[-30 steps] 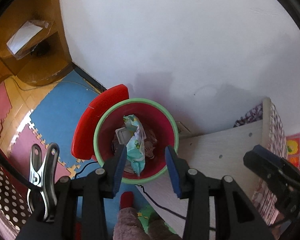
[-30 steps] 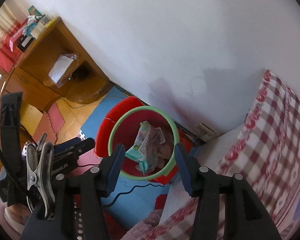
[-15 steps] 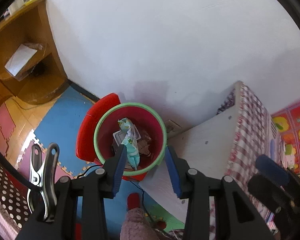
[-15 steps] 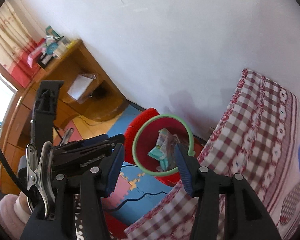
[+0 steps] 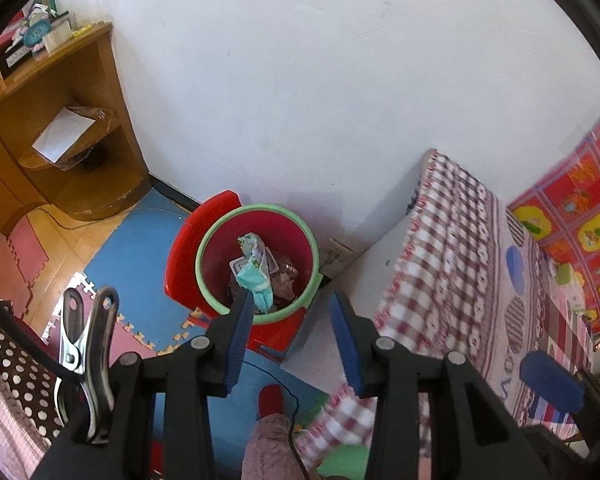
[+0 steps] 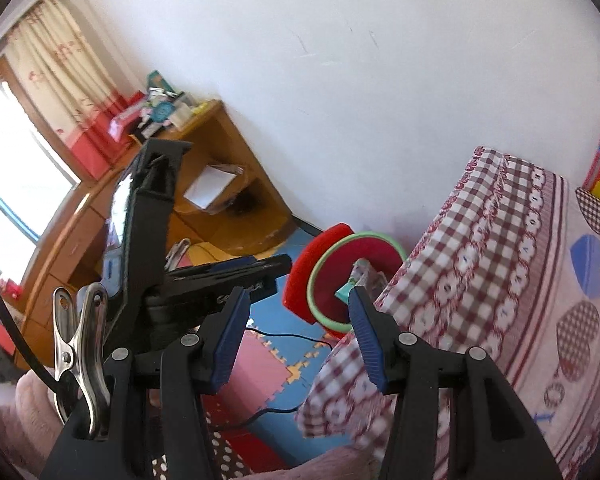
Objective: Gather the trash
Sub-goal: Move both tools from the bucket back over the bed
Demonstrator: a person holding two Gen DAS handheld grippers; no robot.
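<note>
Trash sits in one red bin [image 5: 296,236] with a pale green rim, standing on the floor against the white wall [image 5: 300,80], just beside the corner of a bed under a red-checked cover [image 5: 460,264]. Inside the bin, one teal-and-white printed packet [image 5: 256,268] stands up above a white wrapper and some brownish scraps (too jumbled to count). One red lid [image 5: 196,240] leans behind the bin on its left.

Two grippers are in view, each with two blue-padded fingers. The left gripper [image 5: 292,336] hangs above the bin, jaws apart with nothing between them. The right gripper [image 6: 296,340] is likewise parted and empty, off to the side over the foam floor mats [image 6: 260,368]; from its camera the left gripper's black body crosses the frame.

One wooden shelf unit [image 5: 60,136] stands in the corner, with one white sheet on its middle shelf. One black cable [image 6: 288,336] trails across the mats.
</note>
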